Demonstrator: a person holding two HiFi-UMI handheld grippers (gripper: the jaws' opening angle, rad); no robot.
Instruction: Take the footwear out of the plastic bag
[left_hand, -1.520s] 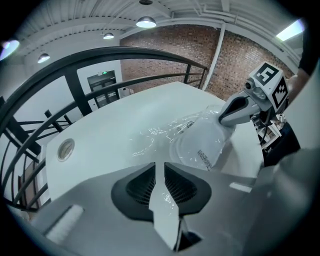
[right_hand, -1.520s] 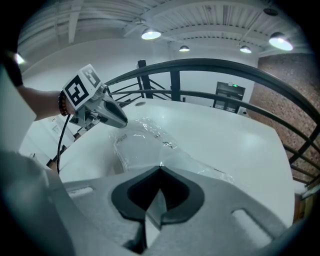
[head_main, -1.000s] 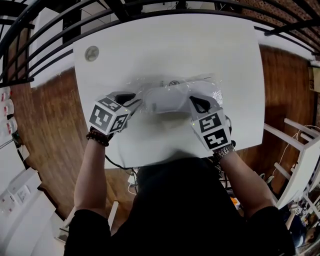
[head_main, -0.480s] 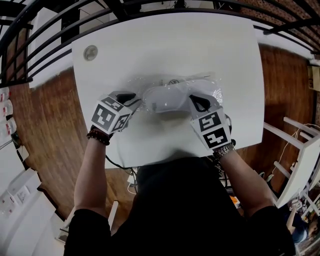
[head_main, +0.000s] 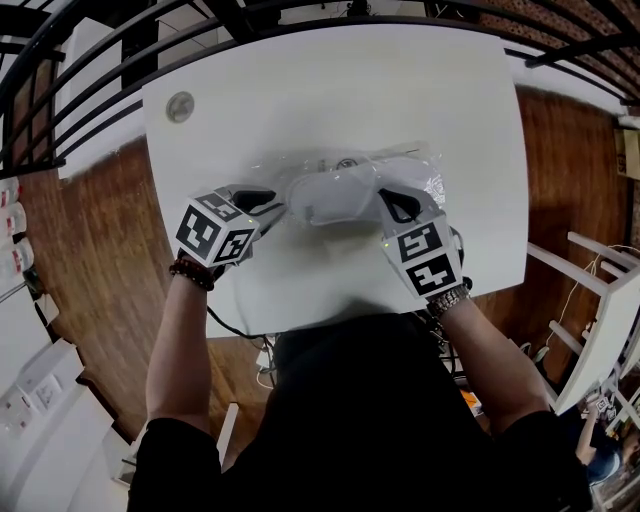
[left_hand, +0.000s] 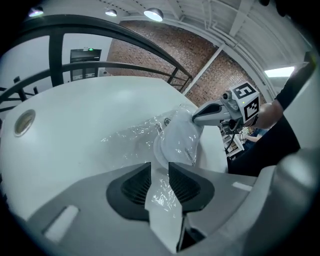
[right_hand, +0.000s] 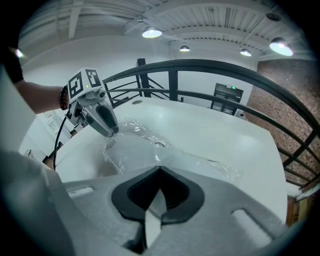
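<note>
Left claw (left_hand: 160, 171): jaws stood partly apart, pads clamped on a crumpled fold of the clear plastic bag (left_hand: 131, 135). The fold filled the gap between them.

Right claw (right_hand: 159, 172): jaws were fully together, pinching the thin film at the bag's opposite end.

Plastic bag: it was stretched between the two claws, its far part resting on the tabletop (head_main: 400, 90). It lay midway between the left and right edges, nearer the near edge than the far one.

Footwear (head_main: 328, 197): white, it was inside the bag between the claws and seen through the film.

Tabletop: white and rectangular, with a round cap (head_main: 180, 106) set in near the far-left corner.

Surroundings: a black railing (right_hand: 173, 82) curved beyond the far edge, and a wooden floor (head_main: 100, 250) lay on both sides.
</note>
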